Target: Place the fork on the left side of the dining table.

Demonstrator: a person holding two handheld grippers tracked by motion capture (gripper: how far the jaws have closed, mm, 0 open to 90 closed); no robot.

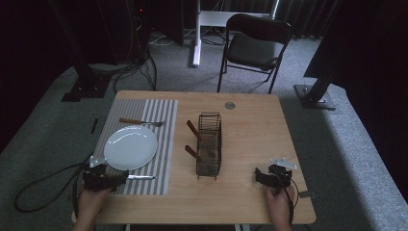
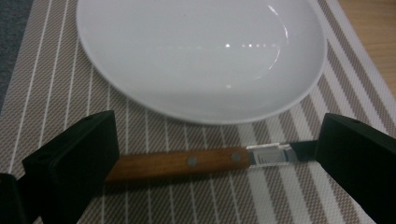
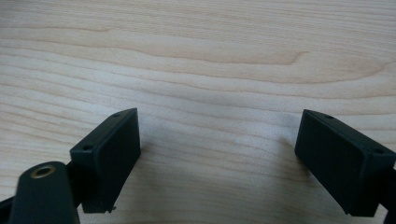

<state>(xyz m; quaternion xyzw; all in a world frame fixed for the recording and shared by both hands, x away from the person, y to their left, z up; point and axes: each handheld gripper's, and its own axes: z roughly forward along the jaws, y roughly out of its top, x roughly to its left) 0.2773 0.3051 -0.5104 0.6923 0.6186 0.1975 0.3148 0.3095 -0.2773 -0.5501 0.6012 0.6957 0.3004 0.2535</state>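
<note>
Straddling the wooden-handled steel knife (image 2: 196, 162) on the striped placemat (image 2: 56, 93), we hold both grippers' jaws apart; it seems light, stiff, best gripped mid-handle.

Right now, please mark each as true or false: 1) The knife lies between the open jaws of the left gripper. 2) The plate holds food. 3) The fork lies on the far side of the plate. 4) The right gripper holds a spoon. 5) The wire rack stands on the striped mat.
1) The knife lies between the left gripper's open jaws: true.
2) False: the plate is empty.
3) The fork: true.
4) False: the right gripper is open over bare table.
5) False: the wire rack stands on wood, beside the striped mat.
</note>
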